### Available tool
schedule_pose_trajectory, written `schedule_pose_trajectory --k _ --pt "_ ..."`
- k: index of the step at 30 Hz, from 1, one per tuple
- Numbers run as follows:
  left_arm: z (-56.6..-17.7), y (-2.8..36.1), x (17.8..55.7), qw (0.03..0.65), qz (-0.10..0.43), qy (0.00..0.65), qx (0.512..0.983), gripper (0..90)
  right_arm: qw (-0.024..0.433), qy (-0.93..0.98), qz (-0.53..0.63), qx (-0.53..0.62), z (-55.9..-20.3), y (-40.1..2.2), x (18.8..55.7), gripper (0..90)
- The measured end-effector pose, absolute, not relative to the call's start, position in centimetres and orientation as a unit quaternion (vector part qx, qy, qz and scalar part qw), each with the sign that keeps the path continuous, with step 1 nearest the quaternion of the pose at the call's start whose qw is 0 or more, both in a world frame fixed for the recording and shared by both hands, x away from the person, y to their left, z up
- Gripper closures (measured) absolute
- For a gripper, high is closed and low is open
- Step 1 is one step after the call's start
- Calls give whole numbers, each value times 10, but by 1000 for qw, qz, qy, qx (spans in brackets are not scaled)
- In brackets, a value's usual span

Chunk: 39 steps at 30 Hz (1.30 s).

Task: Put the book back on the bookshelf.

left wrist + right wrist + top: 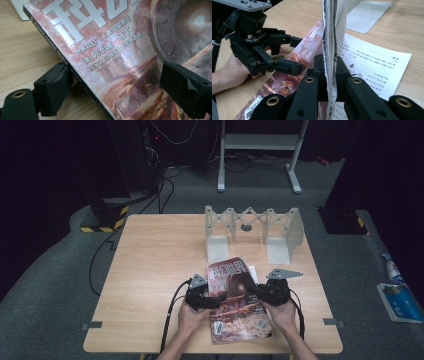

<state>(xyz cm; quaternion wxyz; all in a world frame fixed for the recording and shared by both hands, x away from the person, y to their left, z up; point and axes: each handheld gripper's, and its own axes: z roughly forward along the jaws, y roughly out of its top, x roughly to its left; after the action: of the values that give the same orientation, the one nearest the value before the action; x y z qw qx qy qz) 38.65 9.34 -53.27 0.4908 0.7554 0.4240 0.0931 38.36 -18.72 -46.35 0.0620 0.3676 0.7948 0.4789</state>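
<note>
Left gripper (214,301): your left jaws stand wide apart and press on nothing. In the left gripper view one pad (53,86) sits just off the spine and the other pad (186,87) hovers over the cover, so the magazine's spine edge lies between them, ungripped.

Magazine (235,302): it lies at the near middle of the table (150,270), cover up, between your two hands. Its long axis runs from about 11 o'clock to 5 o'clock in the high view, with the title end towards the white rack (252,232) at 12 o'clock.

Spine: this is the magazine's 9 o'clock edge, right by your left jaws.

Loose sheet (374,67): a printed white page lies flat on the table at the magazine's 3 o'clock side, partly under it.

Right gripper (256,290): your right jaws are clamped on the magazine's open page edge. In the right gripper view the pinched pages (331,32) rise upright between the closed pads.

Deciding relation: the free edge is held at 3 o'clock and lifted, while the spine at 9 o'clock has nothing holding it down. Your left hand is the nearer one to the spine.

Next move, as a judgement: close the left jaws on the spine edge, or press it flat, before you swing the right hand over towards 9 o'clock. Otherwise the whole magazine may slide or lift.
</note>
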Motion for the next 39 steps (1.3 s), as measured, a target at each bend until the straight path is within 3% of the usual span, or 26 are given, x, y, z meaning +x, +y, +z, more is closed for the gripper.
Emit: schedule_pose_trajectory --k 7,27,35,39 --pt "-531 93 384 479 90 423 764 151 55 797 480 362 -467 -189 385 841" --pt "-532 98 384 474 87 432 763 445 52 808 441 386 -485 -189 395 818" --pt "-532 99 383 472 93 433 762 527 54 806 427 407 -490 -191 400 727" --pt "-532 98 383 472 93 431 763 541 63 807 407 422 -492 -192 402 638"
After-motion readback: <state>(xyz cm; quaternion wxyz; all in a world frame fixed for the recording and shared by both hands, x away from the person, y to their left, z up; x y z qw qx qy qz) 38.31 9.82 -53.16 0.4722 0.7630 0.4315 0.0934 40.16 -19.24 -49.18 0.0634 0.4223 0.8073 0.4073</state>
